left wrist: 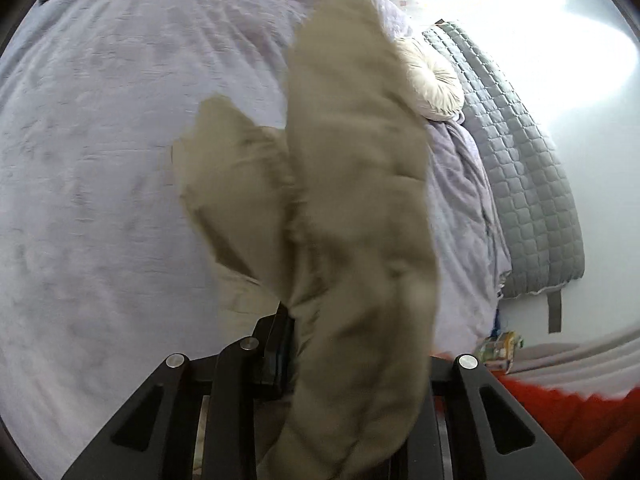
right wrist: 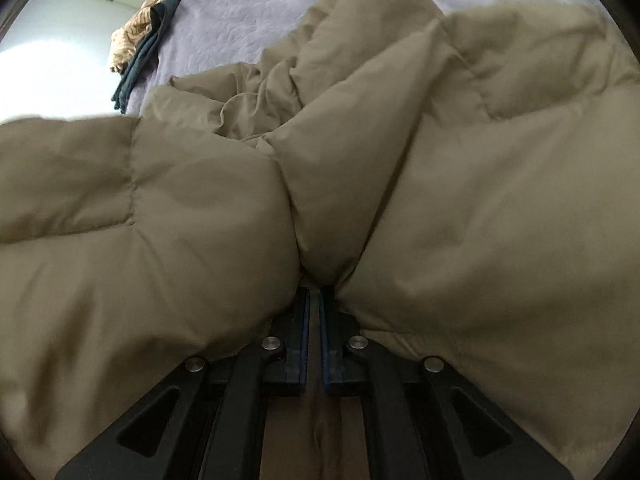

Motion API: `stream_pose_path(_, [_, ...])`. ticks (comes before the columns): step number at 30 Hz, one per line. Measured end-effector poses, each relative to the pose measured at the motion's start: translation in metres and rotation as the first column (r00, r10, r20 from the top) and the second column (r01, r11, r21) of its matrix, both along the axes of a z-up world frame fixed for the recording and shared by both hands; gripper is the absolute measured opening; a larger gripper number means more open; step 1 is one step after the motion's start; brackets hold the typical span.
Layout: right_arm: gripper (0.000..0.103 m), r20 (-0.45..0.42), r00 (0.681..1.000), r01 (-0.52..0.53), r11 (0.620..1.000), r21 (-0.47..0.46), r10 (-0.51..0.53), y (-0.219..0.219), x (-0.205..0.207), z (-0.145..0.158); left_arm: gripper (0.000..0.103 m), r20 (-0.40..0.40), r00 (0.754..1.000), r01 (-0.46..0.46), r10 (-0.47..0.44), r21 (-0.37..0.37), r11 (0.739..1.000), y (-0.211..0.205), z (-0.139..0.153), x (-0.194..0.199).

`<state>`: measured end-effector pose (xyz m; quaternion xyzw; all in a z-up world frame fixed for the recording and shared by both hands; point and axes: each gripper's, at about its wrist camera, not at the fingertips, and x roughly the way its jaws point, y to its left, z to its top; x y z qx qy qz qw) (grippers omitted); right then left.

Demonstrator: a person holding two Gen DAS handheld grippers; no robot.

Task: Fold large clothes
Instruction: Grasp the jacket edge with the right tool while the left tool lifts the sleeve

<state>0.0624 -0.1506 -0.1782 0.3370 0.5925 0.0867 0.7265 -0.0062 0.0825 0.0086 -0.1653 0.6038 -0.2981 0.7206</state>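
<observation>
A large tan puffer jacket (right wrist: 460, 168) fills the right wrist view, bunched over the lavender bed cover (right wrist: 248, 12). My right gripper (right wrist: 315, 292) is shut on a fold of the jacket, which bulges up from between the two fingers. In the left wrist view my left gripper (left wrist: 298, 320) is shut on the same tan jacket (left wrist: 352, 184). The cloth hangs blurred in front of the camera above the bed (left wrist: 100, 160) and hides the right finger.
A grey quilted blanket (left wrist: 524, 168) hangs at the bed's right side beside a cream cushion (left wrist: 434, 80). Red fabric (left wrist: 580, 416) lies at the lower right. Dark teal and patterned brown clothes (right wrist: 140, 48) lie at the bed's far left edge.
</observation>
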Motion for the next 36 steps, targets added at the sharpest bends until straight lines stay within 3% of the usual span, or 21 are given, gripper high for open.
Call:
stream_pose_path(6, [0.001, -0.037, 0.998, 0.065, 0.986, 0.156, -0.060, -0.027, -0.002, -0.017, 0.026, 0.001, 0.999, 0.039, -0.040, 0.091, 0.995, -0.096, 0.012, 0.005])
stream_pose_path(10, [0.001, -0.022, 0.996, 0.092, 0.972, 0.215, -0.089, -0.062, -0.012, 0.002, 0.026, -0.014, 0.999, 0.042, -0.040, 0.110, 0.993, -0.120, 0.012, 0.011])
stream_pose_path(15, [0.005, 0.039, 0.986, 0.153, 0.977, 0.152, -0.161, -0.129, -0.053, 0.039, 0.026, -0.048, 0.997, 0.062, -0.055, 0.170, 0.983, -0.165, -0.001, 0.015])
stream_pose_path(18, [0.005, 0.032, 0.971, 0.230, 0.965, 0.126, -0.235, -0.167, -0.085, 0.045, 0.027, -0.059, 0.992, 0.121, -0.112, 0.193, 0.974, -0.199, -0.012, 0.012])
stream_pose_path(20, [0.005, 0.019, 0.960, 0.276, 0.954, 0.119, -0.280, -0.186, -0.109, 0.044, 0.027, -0.074, 0.982, 0.184, -0.173, 0.198, 0.963, -0.223, -0.024, 0.011])
stream_pose_path(26, [0.007, 0.001, 0.946, 0.321, 0.942, 0.100, -0.323, -0.214, -0.172, 0.047, 0.028, -0.192, 0.901, 0.416, -0.388, 0.131, 0.900, -0.286, -0.080, 0.010])
stream_pose_path(27, [0.020, 0.005, 0.948, 0.316, 0.944, 0.091, -0.318, -0.214, -0.180, 0.050, 0.035, -0.212, 0.885, 0.444, -0.416, 0.107, 0.890, -0.295, -0.087, 0.012])
stream_pose_path(28, [0.033, 0.012, 0.950, 0.309, 0.948, 0.079, -0.311, -0.213, -0.187, 0.053, 0.054, -0.241, 0.864, 0.466, -0.442, 0.051, 0.883, -0.301, -0.094, 0.015])
stream_pose_path(29, [0.066, 0.021, 0.951, 0.305, 0.950, 0.070, -0.307, -0.211, -0.193, 0.057, 0.062, -0.263, 0.851, 0.471, -0.453, 0.005, 0.882, -0.308, -0.097, 0.014])
stream_pose_path(30, [0.081, 0.046, 0.952, 0.299, 0.952, 0.069, -0.302, -0.207, -0.200, 0.064, 0.066, -0.296, 0.839, 0.465, -0.457, -0.048, 0.884, -0.314, -0.100, 0.015])
stream_pose_path(36, [0.081, 0.143, 0.964, 0.210, 0.971, 0.117, -0.226, -0.191, -0.228, 0.092, 0.066, -0.333, 0.812, 0.485, -0.479, -0.072, 0.872, -0.328, -0.113, 0.023])
